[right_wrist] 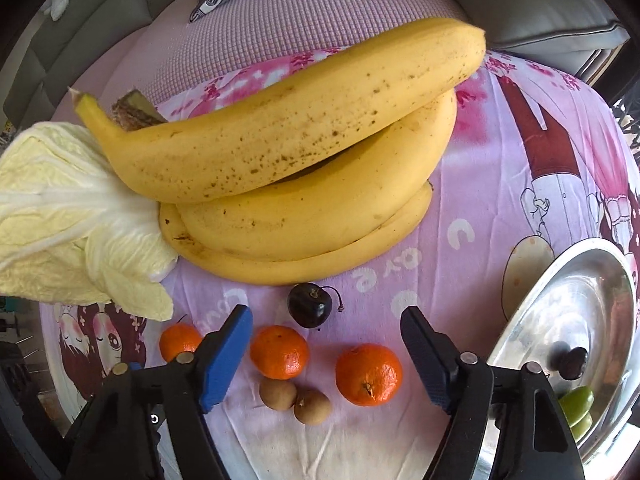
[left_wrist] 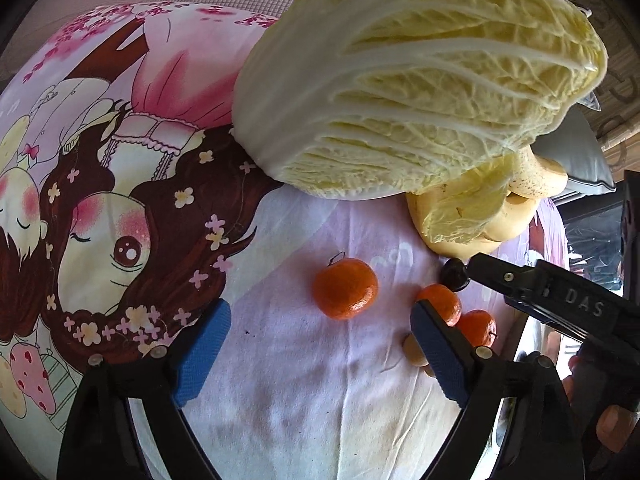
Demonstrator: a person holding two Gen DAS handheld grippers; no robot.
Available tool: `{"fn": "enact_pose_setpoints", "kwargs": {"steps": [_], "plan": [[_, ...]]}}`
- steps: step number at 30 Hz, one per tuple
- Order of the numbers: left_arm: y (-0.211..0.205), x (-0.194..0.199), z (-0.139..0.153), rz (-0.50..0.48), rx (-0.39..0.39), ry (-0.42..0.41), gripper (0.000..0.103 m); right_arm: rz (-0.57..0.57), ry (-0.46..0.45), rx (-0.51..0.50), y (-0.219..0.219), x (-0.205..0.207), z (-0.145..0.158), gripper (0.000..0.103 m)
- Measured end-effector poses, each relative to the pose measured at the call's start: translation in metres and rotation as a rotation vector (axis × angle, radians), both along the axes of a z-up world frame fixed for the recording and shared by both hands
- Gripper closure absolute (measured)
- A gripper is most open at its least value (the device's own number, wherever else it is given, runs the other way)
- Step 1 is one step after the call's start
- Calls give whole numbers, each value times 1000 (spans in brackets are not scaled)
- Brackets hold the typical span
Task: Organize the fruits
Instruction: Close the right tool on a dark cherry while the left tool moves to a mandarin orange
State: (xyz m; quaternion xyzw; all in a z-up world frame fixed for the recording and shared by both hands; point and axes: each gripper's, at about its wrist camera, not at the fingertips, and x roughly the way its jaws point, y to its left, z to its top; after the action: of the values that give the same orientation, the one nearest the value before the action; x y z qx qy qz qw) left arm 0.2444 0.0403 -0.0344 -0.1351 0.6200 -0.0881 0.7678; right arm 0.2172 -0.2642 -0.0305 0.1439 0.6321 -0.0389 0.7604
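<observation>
Tangerines, bananas, cabbage, on cartoon-print pink sheet, grey cushions behind

Two close, steeply downward wrist views over the bedsheet, sharing tangerines and cherry.

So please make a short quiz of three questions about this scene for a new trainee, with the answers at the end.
1. True or false: the right tongs are closed on a tangerine.
2. How many small brown round fruits lie in front of the right tongs?
3. Multiple choice: the dark cherry on the cloth lies closest to A) the bananas, B) the metal bowl, C) the grey cushion.

Key:
1. False; the tongs are open, with nothing gripped.
2. Two.
3. A.
</observation>
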Motion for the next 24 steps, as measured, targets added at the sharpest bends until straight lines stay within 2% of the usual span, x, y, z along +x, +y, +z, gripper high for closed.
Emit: {"fn": "enact_pose_setpoints", "kwargs": {"steps": [4,6,8,11,13,17,19,24], "plan": [[-7,4,0,-20,-4,-2,20,9,14,-16,8,5,-11,40],[-9,6,-1,-27,-9,1,33,8,20,-26,10,8,-15,46],[-12,10,-2,-33,-11,-1,35,11,23,-23,13,10,-18,50],[-17,11,-3,-40,-20,-6,47,16,25,-49,16,14,-22,52],[-17,15,-4,-45,-20,-5,54,12,28,-49,17,16,-25,62],[-26,8,-2,-43,-25,1,65,8,32,-55,16,19,-29,68],[-22,8,-5,-43,-31,-2,65,13,28,-55,16,18,-30,72],[-19,4,-1,-46,-40,-2,66,10,18,-54,19,15,-27,73]]}}
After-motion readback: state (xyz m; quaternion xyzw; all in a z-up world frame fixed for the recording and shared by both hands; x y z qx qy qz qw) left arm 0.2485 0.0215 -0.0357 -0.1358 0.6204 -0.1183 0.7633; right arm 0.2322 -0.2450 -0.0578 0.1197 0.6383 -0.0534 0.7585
